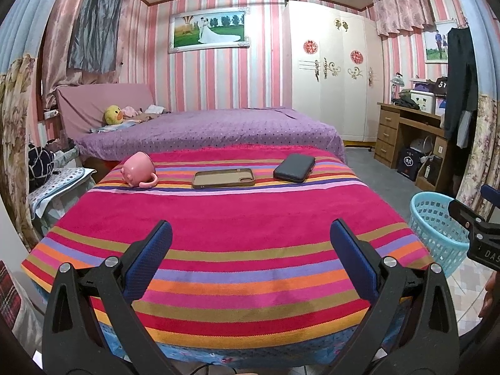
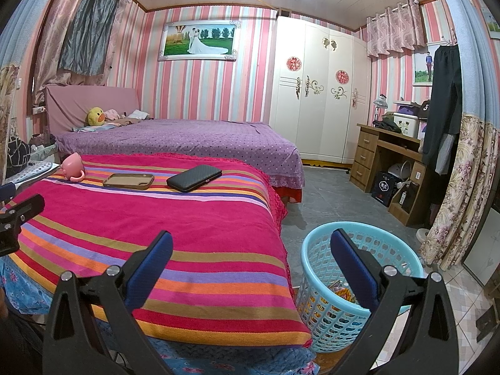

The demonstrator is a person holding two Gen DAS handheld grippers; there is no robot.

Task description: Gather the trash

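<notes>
- Left wrist view: left gripper (image 1: 250, 250) hangs over the near edge of the striped cloth (image 1: 225, 228), jaws spread wide, nothing between them.
- Along the cloth's far end, well apart from the gripper, three things in a row: pink mug (image 1: 137, 168) tipped on its side at the left, brown phone case (image 1: 223, 178) lying flat in the middle, dark wallet (image 1: 294, 167) at the right. None of them touch.
- Light blue basket (image 1: 436, 228) stands on the floor off the cloth's right side; its inside cannot be seen from here.
- Right gripper (image 1: 478, 228) shows partly at the right edge, just beside the basket; its jaws cannot be read in this view.
- Purple bed (image 1: 212, 131) lies behind the striped surface, a yellow duck toy (image 1: 113, 115) near its headboard.

- Right wrist view: right gripper (image 2: 251, 251) has its jaws wide apart and empty. Its left finger sits over the cloth's right edge, its right finger over the basket (image 2: 315, 250).
- The basket stands on the floor close against the cloth's corner. Trash (image 2: 342, 292), colourful wrappers, lies in the bottom, partly hidden by the finger.
- Mug (image 2: 72, 165), phone case (image 2: 128, 181) and wallet (image 2: 193, 178) sit in the same row at the far end.
- Part of the left gripper (image 2: 18, 215) pokes in at the left edge.
- White wardrobe (image 2: 315, 93) and wooden desk (image 2: 375, 156) stand along the far right wall.
</notes>
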